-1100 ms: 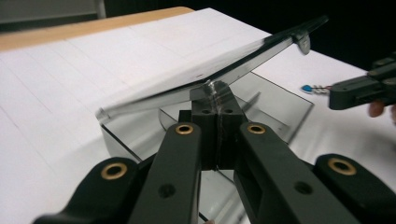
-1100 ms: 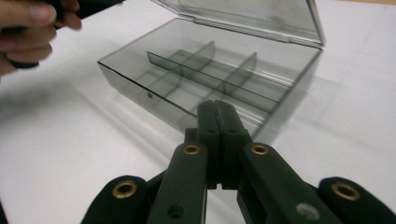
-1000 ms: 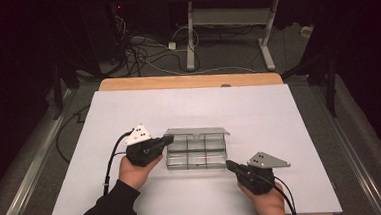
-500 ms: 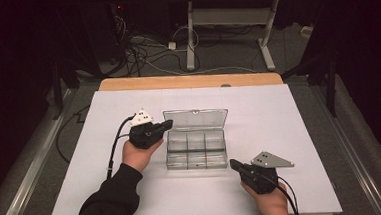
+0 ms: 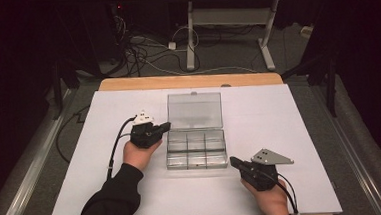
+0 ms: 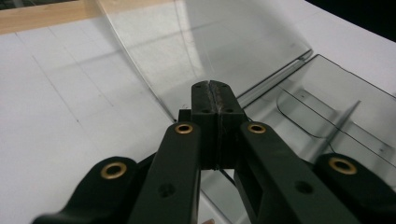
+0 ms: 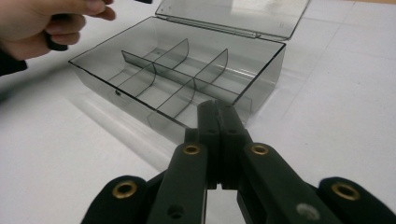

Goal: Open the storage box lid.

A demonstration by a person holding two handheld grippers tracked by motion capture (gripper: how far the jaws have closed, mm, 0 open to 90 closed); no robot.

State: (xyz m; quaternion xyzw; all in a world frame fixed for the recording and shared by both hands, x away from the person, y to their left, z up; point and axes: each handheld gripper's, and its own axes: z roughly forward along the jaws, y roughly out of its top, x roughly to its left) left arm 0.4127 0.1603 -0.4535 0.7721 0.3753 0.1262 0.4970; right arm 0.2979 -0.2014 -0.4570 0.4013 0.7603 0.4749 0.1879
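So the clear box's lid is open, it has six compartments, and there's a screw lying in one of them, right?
Not quite: the lid is open and the clear box has six compartments, but all of them are empty. The right gripper view looks straight into them and shows no screw.

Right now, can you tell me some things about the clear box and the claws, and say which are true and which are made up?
1. The box has its lid open. True.
2. The box is full of screws. False: its compartments are empty.
3. The left claw is shut. True.
4. The right claw holds the lid. False: it is shut on nothing, near the box's corner.
5. The box sits on a white table. True.
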